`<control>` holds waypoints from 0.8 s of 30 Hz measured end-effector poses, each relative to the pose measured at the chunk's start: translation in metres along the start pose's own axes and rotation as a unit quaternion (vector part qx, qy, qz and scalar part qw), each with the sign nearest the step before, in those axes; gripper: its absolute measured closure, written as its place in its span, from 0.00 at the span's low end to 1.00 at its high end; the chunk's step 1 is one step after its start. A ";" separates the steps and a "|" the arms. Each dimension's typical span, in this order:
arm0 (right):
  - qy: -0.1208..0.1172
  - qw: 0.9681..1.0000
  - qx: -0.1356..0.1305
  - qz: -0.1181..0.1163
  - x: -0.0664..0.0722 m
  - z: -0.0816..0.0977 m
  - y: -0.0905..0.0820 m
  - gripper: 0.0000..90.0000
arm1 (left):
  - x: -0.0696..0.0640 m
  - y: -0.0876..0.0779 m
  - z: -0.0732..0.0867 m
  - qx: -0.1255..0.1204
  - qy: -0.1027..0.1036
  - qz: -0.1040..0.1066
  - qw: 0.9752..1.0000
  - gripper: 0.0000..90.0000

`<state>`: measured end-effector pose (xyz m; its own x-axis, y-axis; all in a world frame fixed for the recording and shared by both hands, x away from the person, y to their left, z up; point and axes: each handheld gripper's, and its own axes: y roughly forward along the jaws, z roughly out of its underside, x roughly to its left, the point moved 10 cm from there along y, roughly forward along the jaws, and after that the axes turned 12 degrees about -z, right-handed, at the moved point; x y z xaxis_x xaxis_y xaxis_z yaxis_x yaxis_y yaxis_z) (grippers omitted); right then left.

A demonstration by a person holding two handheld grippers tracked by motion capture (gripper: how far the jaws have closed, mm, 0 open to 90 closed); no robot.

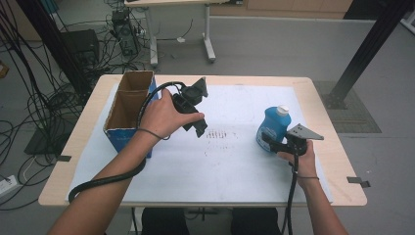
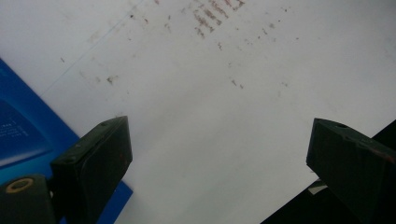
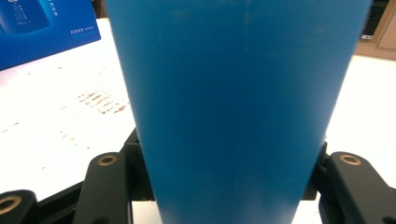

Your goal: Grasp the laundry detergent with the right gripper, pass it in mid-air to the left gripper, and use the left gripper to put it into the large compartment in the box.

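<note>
Clamping upright blue bottle [image 1: 273,126] in right gripper [image 1: 268,142] at three o'clock; hovering left gripper [image 1: 199,128] wide open, empty, beside open carton [image 1: 128,110] at nine o'clock.

Even, soft overhead room light, no hard glare. High view mildly soft, low-res, faint shadows under the forearms on the white sheet [image 1: 235,161]. Left gripper view sharp on the sheet, jaws near the lens dark and slightly blurred. Right gripper view: blue bottle [image 3: 233,107] pressed close to the lens, out of focus, shaded toward its lower edges.
</note>
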<state>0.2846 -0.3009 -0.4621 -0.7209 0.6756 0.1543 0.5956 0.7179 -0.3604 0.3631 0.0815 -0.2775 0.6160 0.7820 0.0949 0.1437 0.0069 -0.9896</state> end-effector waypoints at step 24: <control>-0.002 1.000 0.008 -0.006 -0.001 -0.003 -0.001 0.47 | 0.002 -0.002 0.005 -0.006 0.000 0.003 1.000 0.08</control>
<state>0.2861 -0.3018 -0.4594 -0.7291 0.6667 0.1548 0.5819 0.7229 -0.3726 0.3600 0.0859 -0.2762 0.6170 0.7820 0.0884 0.1492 -0.0059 -0.9888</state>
